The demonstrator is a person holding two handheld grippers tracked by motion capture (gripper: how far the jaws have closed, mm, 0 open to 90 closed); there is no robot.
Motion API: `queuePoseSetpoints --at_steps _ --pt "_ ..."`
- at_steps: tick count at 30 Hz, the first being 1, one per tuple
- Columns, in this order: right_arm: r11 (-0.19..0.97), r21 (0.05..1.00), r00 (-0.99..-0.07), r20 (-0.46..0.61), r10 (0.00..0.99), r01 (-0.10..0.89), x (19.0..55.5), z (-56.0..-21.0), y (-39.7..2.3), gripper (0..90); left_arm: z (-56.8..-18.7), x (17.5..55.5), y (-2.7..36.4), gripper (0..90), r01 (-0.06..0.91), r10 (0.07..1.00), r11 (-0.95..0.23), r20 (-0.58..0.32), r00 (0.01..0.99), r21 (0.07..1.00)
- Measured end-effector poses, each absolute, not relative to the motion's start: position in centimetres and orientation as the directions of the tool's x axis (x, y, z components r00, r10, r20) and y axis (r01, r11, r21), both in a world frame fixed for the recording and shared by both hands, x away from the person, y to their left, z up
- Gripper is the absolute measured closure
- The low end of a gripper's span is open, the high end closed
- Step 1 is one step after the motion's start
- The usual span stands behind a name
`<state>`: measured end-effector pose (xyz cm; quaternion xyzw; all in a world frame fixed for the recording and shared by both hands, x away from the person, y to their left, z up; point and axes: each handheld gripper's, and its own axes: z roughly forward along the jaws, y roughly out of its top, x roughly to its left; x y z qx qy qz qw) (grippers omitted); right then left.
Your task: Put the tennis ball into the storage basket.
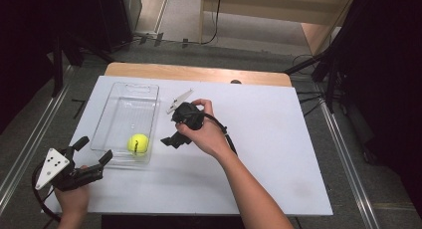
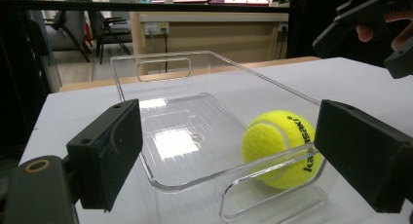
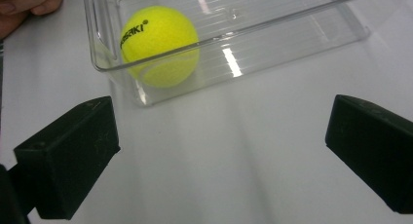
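**Ball sitting in the bin, both tongs empty**

Resting already inside the clear bin (image 1: 130,109), at its near end against the right-hand wall: the tennis ball (image 1: 138,143). Hovering just off the bin's near left corner with jaws spread wide, gripping nothing: the left gripper (image 1: 92,150). Hanging beside the bin's right wall, jaws likewise spread and empty: the right gripper (image 1: 171,139). Judging by this, looking like placement done, or a pickup not yet begun.
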<state>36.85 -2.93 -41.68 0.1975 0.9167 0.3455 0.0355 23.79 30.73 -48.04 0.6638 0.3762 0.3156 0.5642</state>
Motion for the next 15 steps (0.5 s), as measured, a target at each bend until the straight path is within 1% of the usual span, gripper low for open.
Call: queuePoseSetpoints --at_steps 15 --pt "0.627 0.679 -0.89 0.087 0.447 0.381 36.2 -42.3 -6.5 0.0 -48.0 23.8 30.7 11.1 0.144 0.855 -0.081 -0.006 0.519 0.986"
